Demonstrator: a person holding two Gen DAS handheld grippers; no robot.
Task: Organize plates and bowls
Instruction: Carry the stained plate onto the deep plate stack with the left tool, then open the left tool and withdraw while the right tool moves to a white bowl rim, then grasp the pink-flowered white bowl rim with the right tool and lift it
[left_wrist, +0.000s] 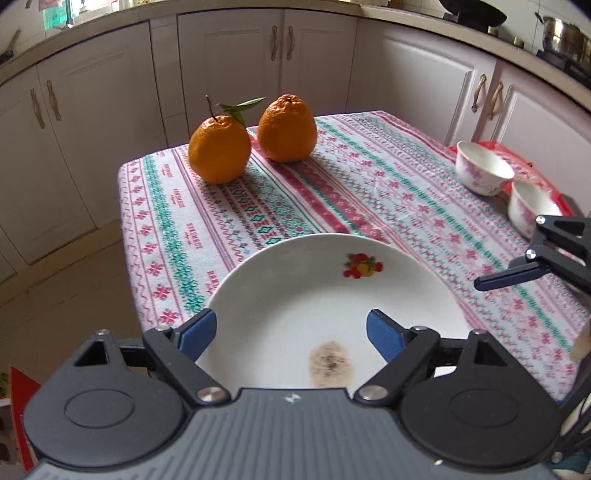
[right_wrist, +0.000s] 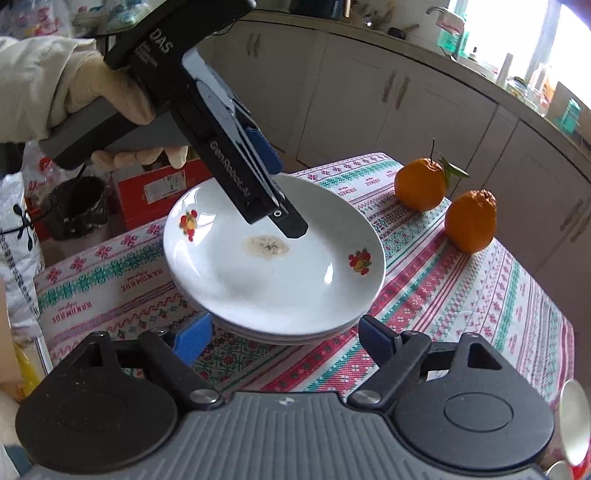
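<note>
your left tool (left_wrist: 291, 332) hangs over the near rim of the top plate (left_wrist: 332, 306), its blue pads spread wide to either side with nothing between them, so it is released and gripping nothing. that plate sits on a stack of plates (right_wrist: 273, 332) on the patterned surface (left_wrist: 388, 192), near the corner closest to you, and carries a brown smear in its middle. your right tool (right_wrist: 284, 334) is also released, its pads apart just in front of the stack's near edge. the two bowls (left_wrist: 484, 168) stand at the far right side, well apart from the plates, and two oranges (left_wrist: 251, 138) sit at the back edge. the risk i see: the glazed rim is thin and slick, so a shallow pinch could let the plate tip or slide off the stack. a bite that is too deep might catch two plates and drop the lower one. the stack looks close to the surface edge, so a nudge could push it over. carrying a plate low toward the bowls could knock them or roll an orange off.
</note>
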